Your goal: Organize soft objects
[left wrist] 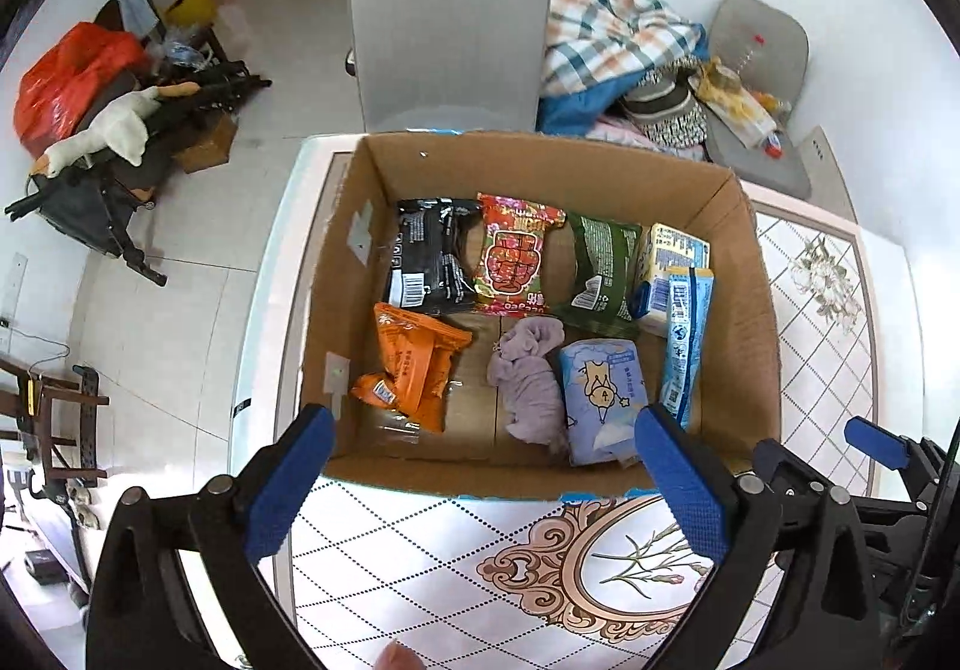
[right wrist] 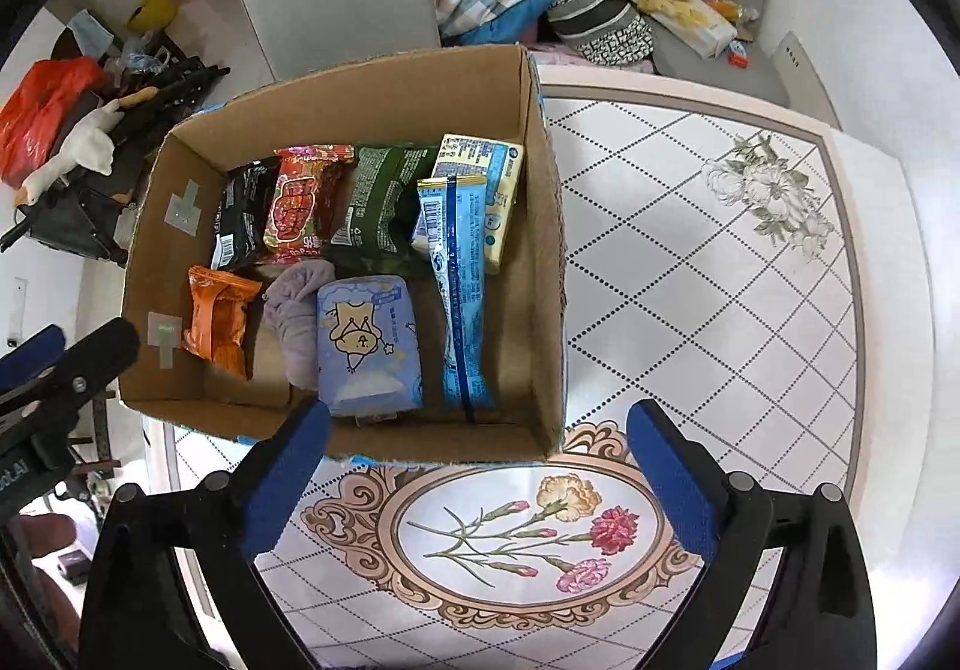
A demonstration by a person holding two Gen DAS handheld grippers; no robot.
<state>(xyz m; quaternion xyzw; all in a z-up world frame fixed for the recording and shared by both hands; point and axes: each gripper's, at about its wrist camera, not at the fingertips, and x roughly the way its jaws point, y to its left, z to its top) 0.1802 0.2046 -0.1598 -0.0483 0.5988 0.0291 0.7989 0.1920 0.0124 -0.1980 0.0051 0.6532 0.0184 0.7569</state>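
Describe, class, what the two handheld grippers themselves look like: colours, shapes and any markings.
Both look alike. The left gripper and right gripper each have two black, angular plastic fingers with round silver pivot bolts, tipped by blue pads with a fine dimpled texture. White lettering, partly cut off, marks the left gripper's body at the right view's edge. No cables or sleeves show.

The left gripper (left wrist: 480,466) hangs with its jaws spread wide, holding nothing; the right gripper (right wrist: 480,454) hangs likewise.
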